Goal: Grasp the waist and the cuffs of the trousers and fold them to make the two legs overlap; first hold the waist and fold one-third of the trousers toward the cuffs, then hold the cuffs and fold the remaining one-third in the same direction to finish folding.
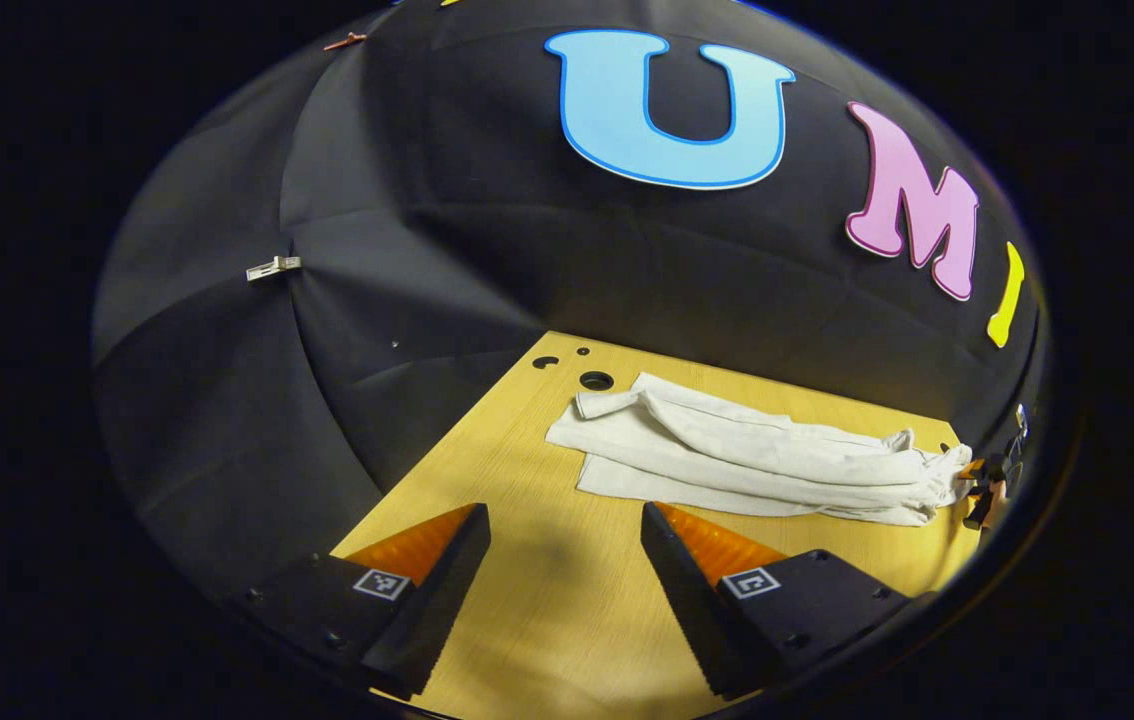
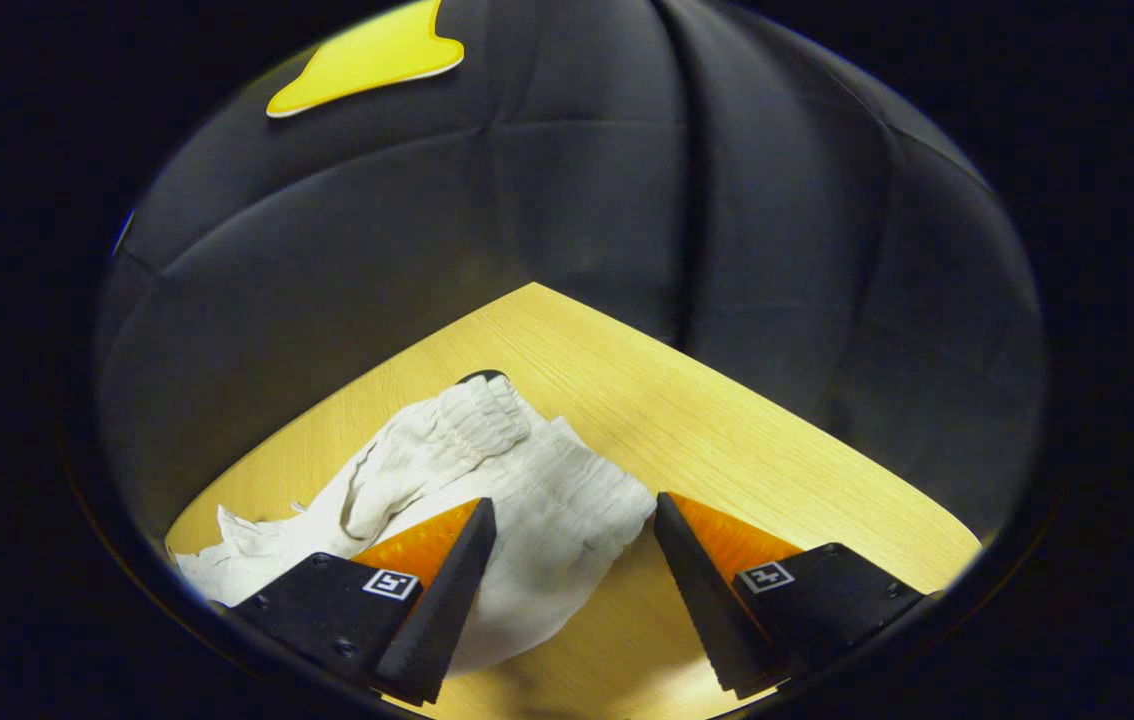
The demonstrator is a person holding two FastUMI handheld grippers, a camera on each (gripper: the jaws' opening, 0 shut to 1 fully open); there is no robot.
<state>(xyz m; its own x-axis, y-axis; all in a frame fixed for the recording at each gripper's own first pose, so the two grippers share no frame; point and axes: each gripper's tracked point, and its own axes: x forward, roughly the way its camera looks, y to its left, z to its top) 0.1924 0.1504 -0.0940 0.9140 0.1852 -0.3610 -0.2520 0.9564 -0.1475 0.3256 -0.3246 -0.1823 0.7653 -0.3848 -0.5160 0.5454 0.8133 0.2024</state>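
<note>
I see the trousers (image 1: 757,455) lying lengthwise on the bench (image 1: 547,600), legs roughly overlapped; both thirds remain unfolded. My left gripper (image 1: 565,560) and right gripper (image 2: 575,560) hold jaws released, gripping nothing.

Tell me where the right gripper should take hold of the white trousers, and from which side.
Grip the gathered waistband of the white trousers, probably at its near edge. It lies bunched on the wooden table, just ahead of the right gripper, whose jaws are open. Come in low from the waist end, one jaw on each side of the fabric.
</note>
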